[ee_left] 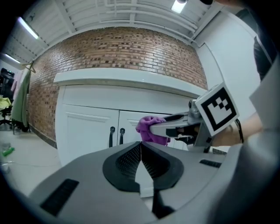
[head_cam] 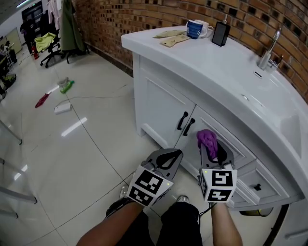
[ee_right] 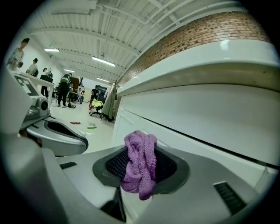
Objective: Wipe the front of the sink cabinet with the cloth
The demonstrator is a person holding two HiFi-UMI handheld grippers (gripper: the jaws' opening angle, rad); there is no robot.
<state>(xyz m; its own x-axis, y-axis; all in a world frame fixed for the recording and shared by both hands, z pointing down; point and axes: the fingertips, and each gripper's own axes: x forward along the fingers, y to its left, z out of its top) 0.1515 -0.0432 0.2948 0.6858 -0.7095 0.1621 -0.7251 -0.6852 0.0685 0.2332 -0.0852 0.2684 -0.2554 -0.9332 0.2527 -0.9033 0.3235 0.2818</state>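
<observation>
Brick wall (head_cam: 144,14) runs across the top of the head view, w/ glossy tiled floor (head_cam: 57,158) filling the left half. The white sink cabinet (head_cam: 159,105) cuts diagonally from top centre to lower right, its countertop (head_cam: 216,67) above and paneled doors facing you.

Your two grippers sit low, centre-bottom of the frame, side by side and just apart, both pointing at the cabinet front.

- Left gripper (head_cam: 177,153): jaws fully together, pads meeting along the centre line in the left gripper view, nothing between them. It's short of the door, not touching it.
- Right gripper (head_cam: 215,150): jaws clamped on the purple cloth (head_cam: 207,138). In the right gripper view the cloth is bunched between the pads, w/ a lobe sticking out past the tips and another hanging below.

The cloth is up by the right-hand door, just right of the pair of black door handles (head_cam: 185,124) and above-left of the drawer (head_cam: 250,182). It's very close to the door face, but whether it actually touches can't be told from any view.

On the countertop, upper right of the frame:

- chrome faucet (head_cam: 265,58) at the far right
- blue mug (head_cam: 194,29)
- small black upright object (head_cam: 221,33) beside the mug
- tan sheets (head_cam: 173,37) lying flat at the near-left end
</observation>
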